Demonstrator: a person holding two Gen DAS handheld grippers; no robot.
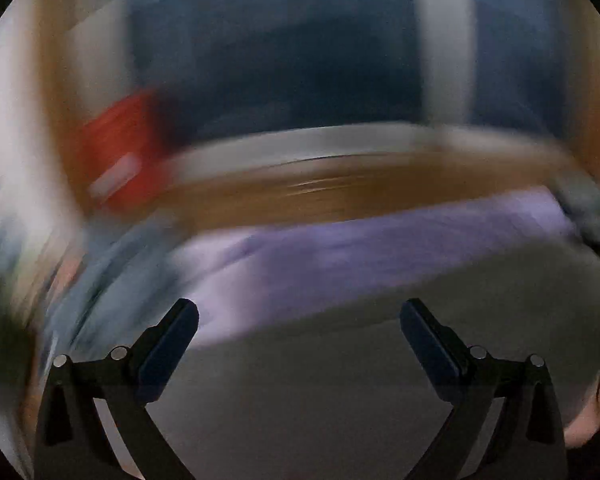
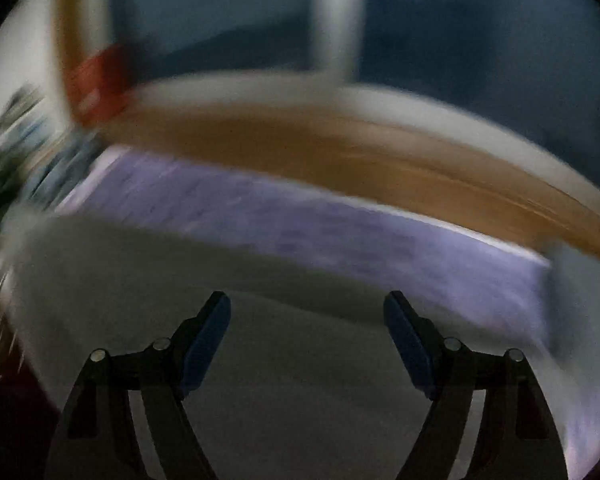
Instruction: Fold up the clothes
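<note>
Both views are heavily smeared by motion blur, so only broad shapes and colours can be told.

In the left wrist view, the left tool (image 1: 299,322) stands with its two black fingers and dark blue pads spread wide, and nothing lies between them. Directly under and ahead of it is a pale grey fabric surface (image 1: 380,360). Beyond that, a lilac cloth lying flat (image 1: 380,248) stretches across the middle of the picture. Its near edge is just ahead of the left fingertip, apart from the pads. Past the lilac cloth lies a brown wooden surface (image 1: 340,196), which may be the desk, though the blur leaves that uncertain. A blurred red object with a white patch (image 1: 120,152) sits at the far left of it, and a blue-grey crumpled cloth (image 1: 112,280) shows to the left of the lilac one.

In the right wrist view, the right tool (image 2: 307,316) is also spread apart, a little less widely, with an empty gap between its blue pads. The same grey fabric (image 2: 300,380) lies below it. The lilac cloth (image 2: 300,224) runs slantwise across the picture ahead of the fingertips, not touching them, and the brown surface (image 2: 340,148) lies behind it. The red object (image 2: 100,84) appears at the upper left.
</note>
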